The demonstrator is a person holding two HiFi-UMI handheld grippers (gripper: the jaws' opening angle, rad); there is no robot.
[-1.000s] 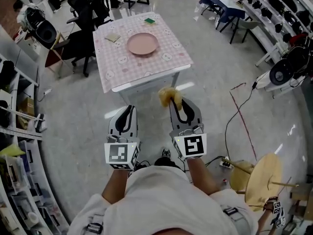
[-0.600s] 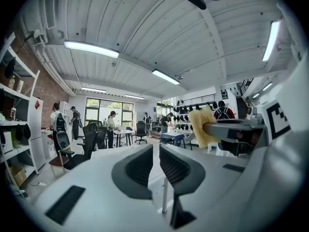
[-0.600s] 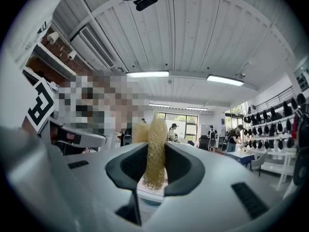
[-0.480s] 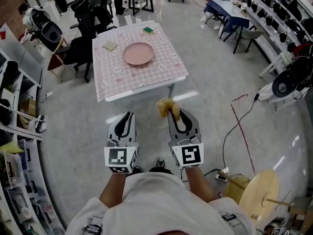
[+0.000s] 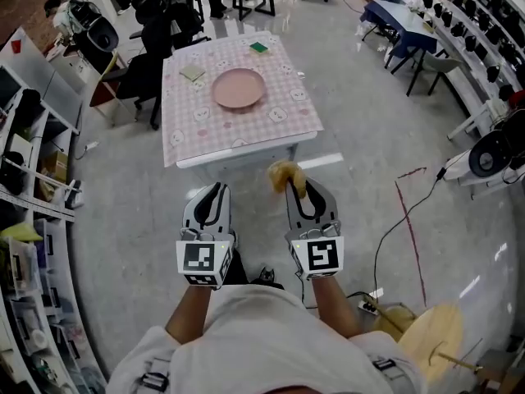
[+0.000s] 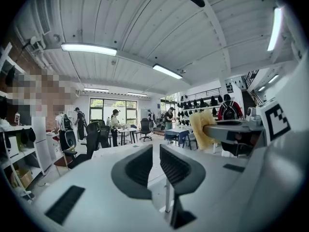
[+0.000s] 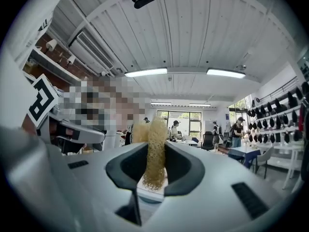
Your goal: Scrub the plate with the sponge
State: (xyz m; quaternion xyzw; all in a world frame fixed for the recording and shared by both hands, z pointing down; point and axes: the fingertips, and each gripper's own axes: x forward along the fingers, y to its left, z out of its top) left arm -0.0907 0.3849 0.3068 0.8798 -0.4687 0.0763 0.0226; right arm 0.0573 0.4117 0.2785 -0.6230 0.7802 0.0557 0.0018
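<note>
Head view looks down at a person standing on a shiny grey floor (image 5: 115, 220), with a gripper in each hand. Far on the left, shelves (image 5: 29, 187) run along the wall. Next comes the left gripper (image 5: 213, 192), held out low in front of the person. Left gripper view shows its jaws a little apart and opening, with nothing between them.

Up ahead, well apart from both grippers, stands the counter (image 5: 197, 125) with a pink checked cloth. Black chairs (image 5: 160, 23) stand at its far left corner. A tan pad (image 5: 192, 73) lies on the left side of the counter. The pink plate (image 5: 239, 88) sits flat near the middle. A small green pad (image 5: 259, 47) lies by the far edge, a bit to the right of the plate.

Just beside the left gripper, on its right, is the right gripper (image 5: 299, 190), pointing the same way. Its jaws are shut tight on the yellow sponge (image 5: 285, 175), which sticks out past the tips. Right gripper view shows the sponge squeezed thin between the two pads. The sponge is over the floor, short of the counter and far from the plate.

Further right, a red cord (image 5: 413, 228) lies on the floor. A round wooden thing (image 5: 431, 335) is in the bottom right corner.
</note>
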